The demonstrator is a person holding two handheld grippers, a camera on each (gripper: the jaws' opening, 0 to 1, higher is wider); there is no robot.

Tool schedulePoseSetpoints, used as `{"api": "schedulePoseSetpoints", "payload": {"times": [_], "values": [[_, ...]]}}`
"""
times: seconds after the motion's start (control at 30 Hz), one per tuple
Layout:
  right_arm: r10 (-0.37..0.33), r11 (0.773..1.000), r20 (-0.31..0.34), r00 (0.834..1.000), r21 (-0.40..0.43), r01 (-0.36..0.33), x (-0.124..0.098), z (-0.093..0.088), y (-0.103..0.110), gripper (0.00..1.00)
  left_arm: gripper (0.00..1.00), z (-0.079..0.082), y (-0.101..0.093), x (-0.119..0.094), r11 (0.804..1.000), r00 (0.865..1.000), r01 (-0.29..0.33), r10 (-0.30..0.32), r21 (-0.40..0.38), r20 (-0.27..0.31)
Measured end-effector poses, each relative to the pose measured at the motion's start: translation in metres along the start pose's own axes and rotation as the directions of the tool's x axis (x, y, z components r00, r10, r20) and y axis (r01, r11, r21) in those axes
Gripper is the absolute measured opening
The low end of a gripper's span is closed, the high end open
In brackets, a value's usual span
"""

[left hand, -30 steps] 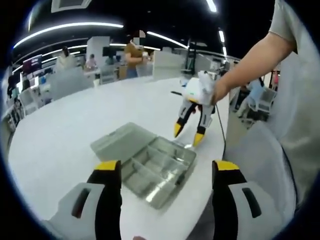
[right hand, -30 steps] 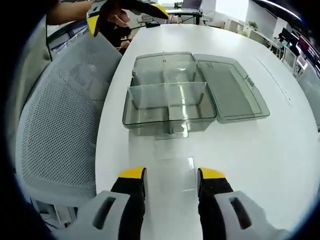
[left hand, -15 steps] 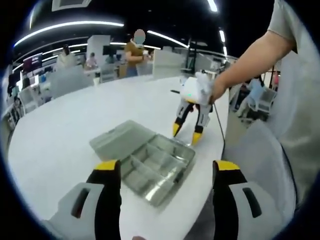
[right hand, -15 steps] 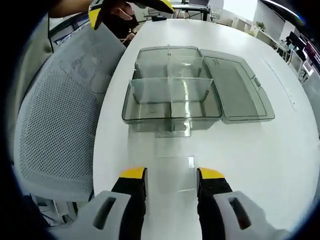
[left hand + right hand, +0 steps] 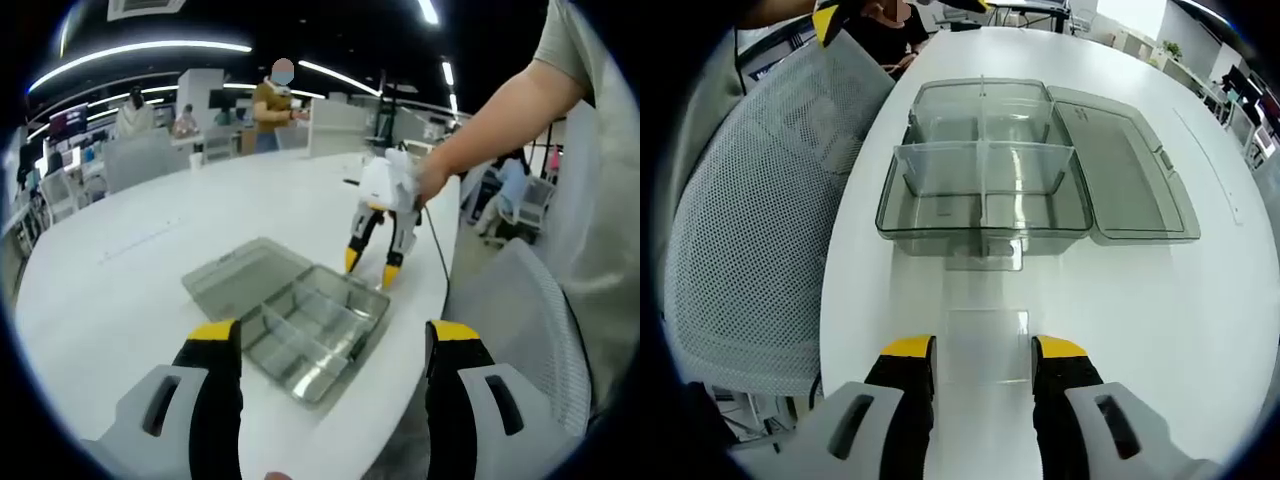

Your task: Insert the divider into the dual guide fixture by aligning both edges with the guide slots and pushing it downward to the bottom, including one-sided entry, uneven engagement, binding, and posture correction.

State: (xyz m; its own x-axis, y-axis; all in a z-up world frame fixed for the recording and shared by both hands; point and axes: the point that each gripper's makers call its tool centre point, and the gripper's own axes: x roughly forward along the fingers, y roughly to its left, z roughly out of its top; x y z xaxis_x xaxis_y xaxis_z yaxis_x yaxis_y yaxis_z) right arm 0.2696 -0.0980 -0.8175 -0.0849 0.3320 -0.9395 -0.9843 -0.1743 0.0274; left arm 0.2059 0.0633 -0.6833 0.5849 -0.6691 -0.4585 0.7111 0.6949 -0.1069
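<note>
Divider (image 5: pixel 987 330) not in the fixture yet: clear sheet, pinched by its 2 side edges between the right gripper (image 5: pixel 983 352) jaws. Hangs over bare table (image 5: pixel 1210 330), just short of the near wall of the open compartment box (image 5: pixel 985 215). Not touching the box as far as visible.

Box lid (image 5: pixel 1120 170) laid flat open beside the tray. Looks like 1 long cross wall plus shorter ones already seated inside; guide slots too small to make out.

Left gripper (image 5: pixel 335 332) jaws spread wide, empty, hovering near the box (image 5: pixel 300 325) on the side away from the right gripper (image 5: pixel 372 265), not bracing it.

Judged progress: pickup done, approach roughly lined up. Left to do: align both edges with slots, enter, fix any tilt or binding, push to bottom.
</note>
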Motion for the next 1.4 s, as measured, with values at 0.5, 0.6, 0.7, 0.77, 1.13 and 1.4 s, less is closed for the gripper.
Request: {"api": "schedulePoseSetpoints", "payload": {"times": [0.5, 0.6, 0.7, 0.77, 1.13, 1.4], "values": [[-0.019, 0.998, -0.049, 0.999, -0.061, 0.016, 0.0007, -0.0013, 0.0036, 0.31, 0.73, -0.0001, 0.0002, -0.0015, 1.0, 1.0, -0.001, 0.001, -0.006, 0.005], [-0.02, 0.998, -0.056, 0.998, -0.054, 0.017, 0.0012, -0.0021, 0.0031, 0.31, 0.73, 0.0002, -0.0004, -0.0013, 1.0, 1.0, 0.0, 0.001, -0.009, 0.008], [-0.019, 0.998, -0.06, 0.998, -0.057, 0.015, 0.0014, -0.002, 0.0029, 0.31, 0.73, 0.0003, -0.0006, -0.0019, 1.0, 1.0, -0.001, 0.001, -0.009, 0.009], [-0.018, 0.998, -0.064, 0.998, -0.062, 0.014, 0.0014, -0.002, 0.0026, 0.3, 0.73, 0.0, -0.0006, -0.0028, 1.0, 1.0, -0.001, 0.002, -0.01, 0.009], [-0.013, 0.998, -0.08, 0.997, -0.056, 0.009, 0.0001, -0.0026, 0.0038, 0.28, 0.73, 0.0032, -0.002, -0.0042, 1.0, 1.0, -0.001, 0.001, -0.007, 0.009], [-0.01, 0.999, -0.082, 0.997, -0.038, 0.007, -0.0022, -0.0057, 0.0063, 0.27, 0.72, 0.0046, -0.0032, -0.0038, 1.0, 1.0, 0.0, 0.0, -0.007, 0.009]]}}
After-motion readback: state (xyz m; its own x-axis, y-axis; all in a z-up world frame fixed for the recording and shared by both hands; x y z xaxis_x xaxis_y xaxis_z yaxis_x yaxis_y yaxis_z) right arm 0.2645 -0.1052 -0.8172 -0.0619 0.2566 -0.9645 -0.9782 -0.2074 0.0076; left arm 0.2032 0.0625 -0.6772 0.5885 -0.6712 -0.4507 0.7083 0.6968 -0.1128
